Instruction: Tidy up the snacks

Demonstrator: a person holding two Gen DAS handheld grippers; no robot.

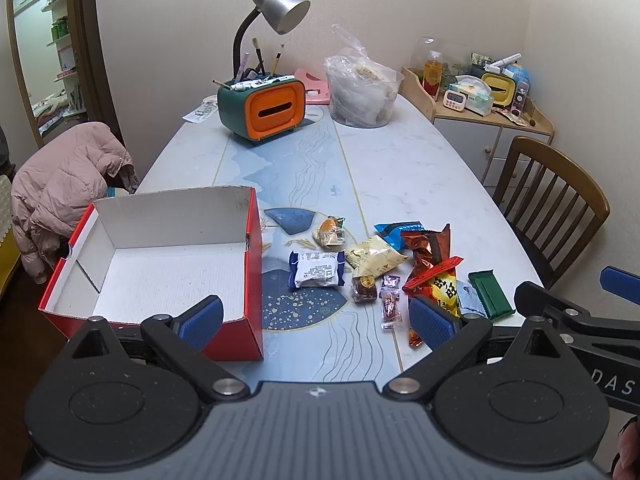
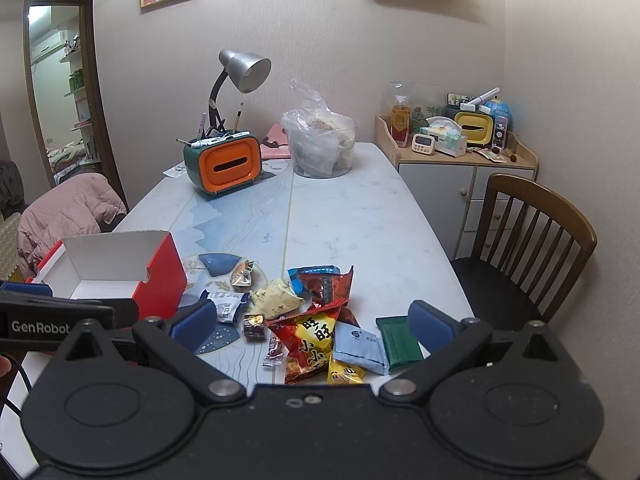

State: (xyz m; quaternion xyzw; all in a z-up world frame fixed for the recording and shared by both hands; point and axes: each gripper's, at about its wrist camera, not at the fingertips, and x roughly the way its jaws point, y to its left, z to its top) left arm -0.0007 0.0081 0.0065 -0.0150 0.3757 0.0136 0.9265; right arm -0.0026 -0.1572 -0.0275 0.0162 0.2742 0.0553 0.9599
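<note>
Snack packets (image 1: 394, 268) heaped beside empty red box (image 1: 168, 264).

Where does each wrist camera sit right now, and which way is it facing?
Left wrist: sits behind the open left claw, low at the near table edge, facing the empty red cardboard box and loose snack packets; the right claw's arm shows at its right edge.
Right wrist: sits behind the open right claw, further right, facing the red-and-yellow snack bag and dark green packet; the left claw's arm shows at left.
Shared: box, snack pile, orange-fronted green desk organiser, silver gooseneck lamp, wooden chair.
</note>
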